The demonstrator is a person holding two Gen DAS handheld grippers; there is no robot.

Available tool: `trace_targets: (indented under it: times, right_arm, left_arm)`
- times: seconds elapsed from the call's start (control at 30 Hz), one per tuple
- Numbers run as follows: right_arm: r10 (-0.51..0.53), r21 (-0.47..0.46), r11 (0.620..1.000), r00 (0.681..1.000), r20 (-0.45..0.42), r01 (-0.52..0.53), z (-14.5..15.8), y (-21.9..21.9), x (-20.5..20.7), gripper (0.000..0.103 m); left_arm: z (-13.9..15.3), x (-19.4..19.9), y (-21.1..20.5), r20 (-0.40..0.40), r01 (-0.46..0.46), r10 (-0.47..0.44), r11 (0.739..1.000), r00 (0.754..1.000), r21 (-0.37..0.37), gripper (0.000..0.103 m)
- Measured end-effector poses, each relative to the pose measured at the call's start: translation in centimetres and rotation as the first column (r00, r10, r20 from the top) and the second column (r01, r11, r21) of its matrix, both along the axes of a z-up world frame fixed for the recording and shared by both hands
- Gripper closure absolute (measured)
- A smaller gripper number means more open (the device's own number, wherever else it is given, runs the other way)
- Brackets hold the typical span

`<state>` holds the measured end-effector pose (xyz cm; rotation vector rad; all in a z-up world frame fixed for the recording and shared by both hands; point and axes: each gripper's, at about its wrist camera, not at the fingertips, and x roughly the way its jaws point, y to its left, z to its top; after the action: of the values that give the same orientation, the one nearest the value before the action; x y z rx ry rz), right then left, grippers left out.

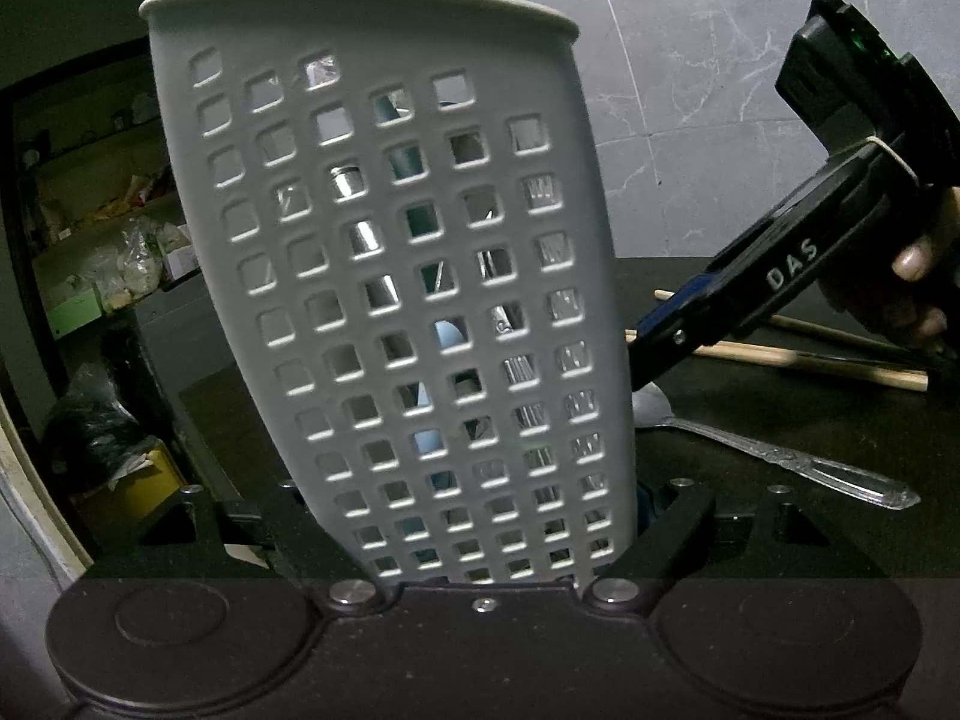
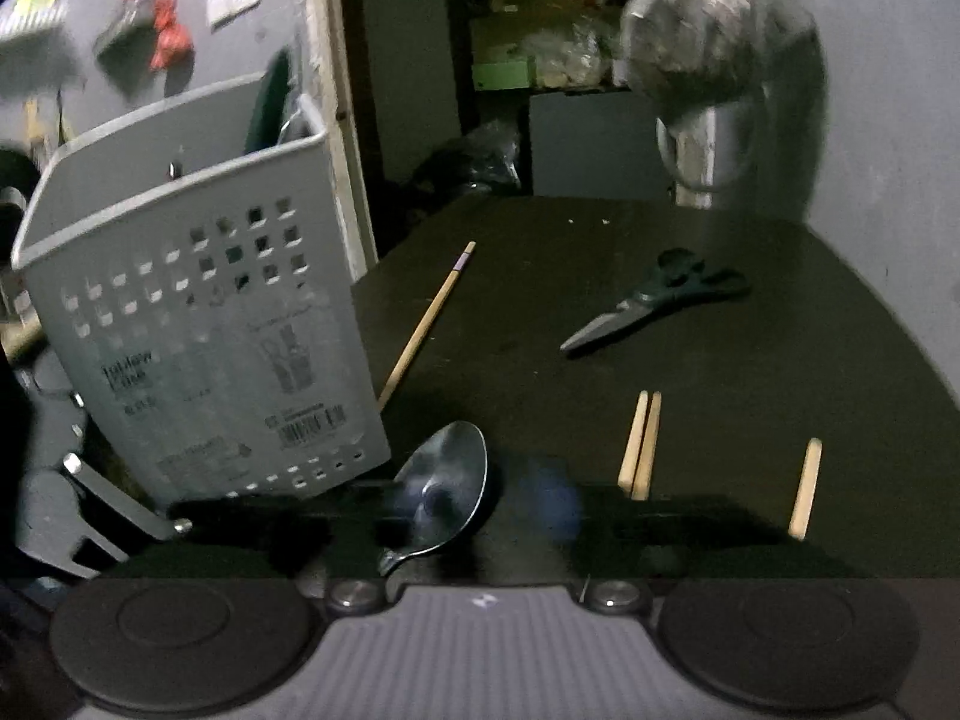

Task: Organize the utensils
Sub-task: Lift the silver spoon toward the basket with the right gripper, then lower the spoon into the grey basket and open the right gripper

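We see a dark table (image 2: pixel 690 360) in dim light, backed by a grey marbled wall (image 1: pixel 690 90). Beyond the table's far edge stands a cluttered shelf (image 2: pixel 540 60), with a cream door frame (image 2: pixel 336 90) to its left.

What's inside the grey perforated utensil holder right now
Through the holes of the grey holder, shiny metal utensil handles and light blue pieces show. Its wall covers most of them, so how many or what kind cannot be told.

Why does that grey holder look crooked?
The grey perforated plastic utensil holder leans tilted, gripped low by the left gripper. Wooden chopsticks and dark scissors lie scattered on the black table.
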<state>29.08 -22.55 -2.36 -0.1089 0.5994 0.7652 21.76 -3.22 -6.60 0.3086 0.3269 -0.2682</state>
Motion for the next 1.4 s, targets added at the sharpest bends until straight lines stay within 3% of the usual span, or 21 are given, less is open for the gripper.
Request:
trace_targets:
  times: [0.1,0.33,0.4,0.47,0.5,0.6,0.87,1.0,1.1,1.2,1.3,1.4]
  right_arm:
    - [0.011,0.035,0.999,1.000,-0.022,-0.010,0.0,-0.7,0.3,0.038]
    - [0.146,-0.039,0.988,0.989,-0.017,-0.147,-0.2,0.8,1.7,0.037]
    - [0.169,-0.078,0.983,0.986,-0.004,-0.169,-0.1,1.5,2.1,0.044]
    - [0.204,-0.108,0.973,0.979,0.011,-0.202,0.0,2.2,2.1,0.068]
    - [0.216,-0.115,0.970,0.976,0.011,-0.214,0.0,2.4,2.0,0.071]
    - [0.229,-0.127,0.966,0.973,0.005,-0.226,0.2,2.9,1.9,0.077]
    - [0.146,-0.094,0.985,0.989,-0.014,-0.147,0.7,3.0,1.6,0.093]
    - [0.122,-0.118,0.986,0.992,0.036,-0.117,1.5,3.1,0.1,0.098]
    - [0.118,-0.188,0.977,0.988,0.102,-0.097,1.9,3.8,-1.5,0.100]
    - [0.128,-0.319,0.946,0.973,0.194,-0.060,1.9,5.1,-3.7,0.100]
    - [0.189,-0.505,0.863,0.933,0.306,-0.009,1.3,6.9,-6.5,0.101]
    - [0.257,-0.599,0.801,0.903,0.344,0.000,0.4,8.2,-8.4,0.102]
  left_arm:
    - [0.0,0.0,0.1,0.000,0.000,0.000,1.000,1.000,-0.002,0.019]
    - [0.0,0.0,0.3,0.000,-0.001,0.001,1.000,1.000,0.003,0.019]
    - [0.0,0.1,0.3,0.000,-0.001,0.001,1.000,1.000,0.004,0.019]
    - [0.0,0.1,0.3,0.001,-0.001,0.001,1.000,1.000,0.004,0.019]
    - [0.0,0.1,0.3,0.001,0.000,0.000,1.000,1.000,0.005,0.019]
    - [0.0,0.1,0.3,0.001,0.001,-0.001,1.000,1.000,0.004,0.019]
    - [0.1,0.2,0.3,-0.001,0.001,-0.001,1.000,1.000,0.004,0.018]
    - [0.1,0.2,0.3,0.000,0.001,-0.001,1.000,1.000,0.004,0.018]
    - [0.1,0.2,0.3,0.000,0.001,-0.001,1.000,1.000,0.004,0.018]
    - [0.2,0.3,0.4,-0.001,0.002,-0.002,1.000,1.000,0.001,0.018]
    - [0.2,0.4,0.4,-0.001,0.002,-0.002,1.000,1.000,0.000,0.018]
    - [0.2,0.5,0.6,-0.001,0.002,-0.002,1.000,1.000,-0.005,0.018]
